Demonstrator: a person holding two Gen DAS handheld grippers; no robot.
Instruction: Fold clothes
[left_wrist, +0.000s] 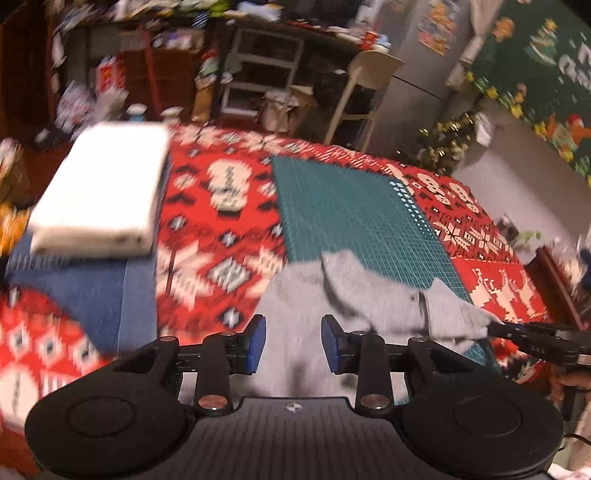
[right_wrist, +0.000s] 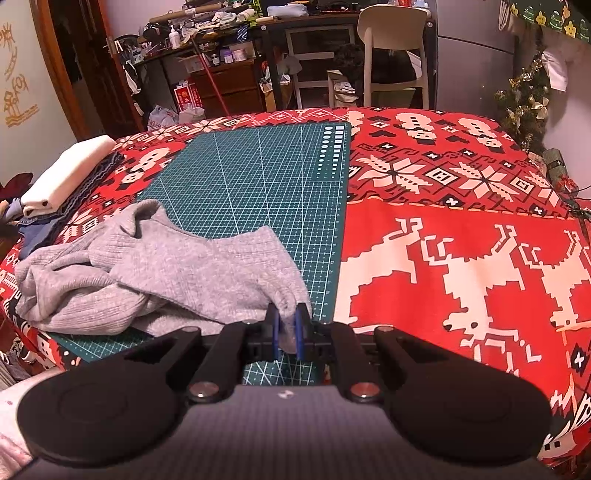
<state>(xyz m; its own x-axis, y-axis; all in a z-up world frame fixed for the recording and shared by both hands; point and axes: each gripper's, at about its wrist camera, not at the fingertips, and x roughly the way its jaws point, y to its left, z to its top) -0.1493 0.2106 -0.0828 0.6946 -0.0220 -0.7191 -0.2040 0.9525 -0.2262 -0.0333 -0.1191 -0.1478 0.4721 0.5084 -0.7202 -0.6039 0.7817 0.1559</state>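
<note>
A crumpled grey knit garment (right_wrist: 155, 273) is spread over the green cutting mat (right_wrist: 258, 177) on the table. Its near corner is pinched by the right gripper (right_wrist: 287, 334) (fingers nearly closed). The left gripper (left_wrist: 293, 341) is held above it, fingers parted, gripping nothing.

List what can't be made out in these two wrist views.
- Grey garment: its type is unclear, it lies bunched in both views; the left wrist view is motion-blurred.
- Folded stack: blurred in the left wrist view, cut by the frame edge in the right.
- Right tongs: cloth covers the pad faces.
- Left tongs: open, nothing between them; the garment's near edge is hidden behind them.
</note>
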